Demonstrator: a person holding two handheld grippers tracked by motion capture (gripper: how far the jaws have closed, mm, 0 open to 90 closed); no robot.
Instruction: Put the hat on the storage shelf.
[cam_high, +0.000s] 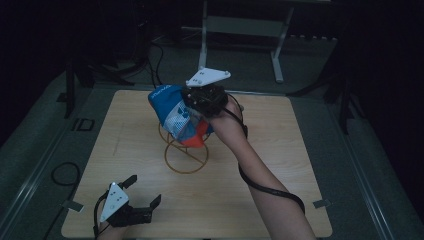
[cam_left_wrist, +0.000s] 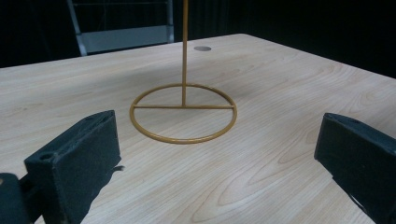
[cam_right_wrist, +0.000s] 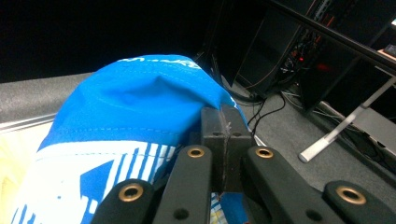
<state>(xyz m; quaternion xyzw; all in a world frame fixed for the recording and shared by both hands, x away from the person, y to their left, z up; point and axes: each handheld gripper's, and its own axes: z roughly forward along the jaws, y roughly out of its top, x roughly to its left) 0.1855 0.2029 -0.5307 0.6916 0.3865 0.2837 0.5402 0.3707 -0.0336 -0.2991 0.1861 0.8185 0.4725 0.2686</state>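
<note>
Dark room, pale wood table (cam_high: 280, 200). Blue cap (cam_high: 176, 112) sits over the top of the gold wire stand (cam_high: 186, 159) at table centre, right gripper (cam_high: 200, 102) clamped on its fabric at the cap's 3 o'clock. Risk: tugging sideways could tip the light stand. Left gripper (cam_high: 142, 192) idle at 7 o'clock, jaws apart, nothing blocking

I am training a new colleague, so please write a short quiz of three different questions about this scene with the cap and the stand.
1. True or false: the right gripper is shut on the cap.
2. What colour is the wire stand? A gold, B green, C white.
3. Fill in: the jaws of the left gripper stand ____.

Key: 1 true; 2 A; 3 open.
</note>
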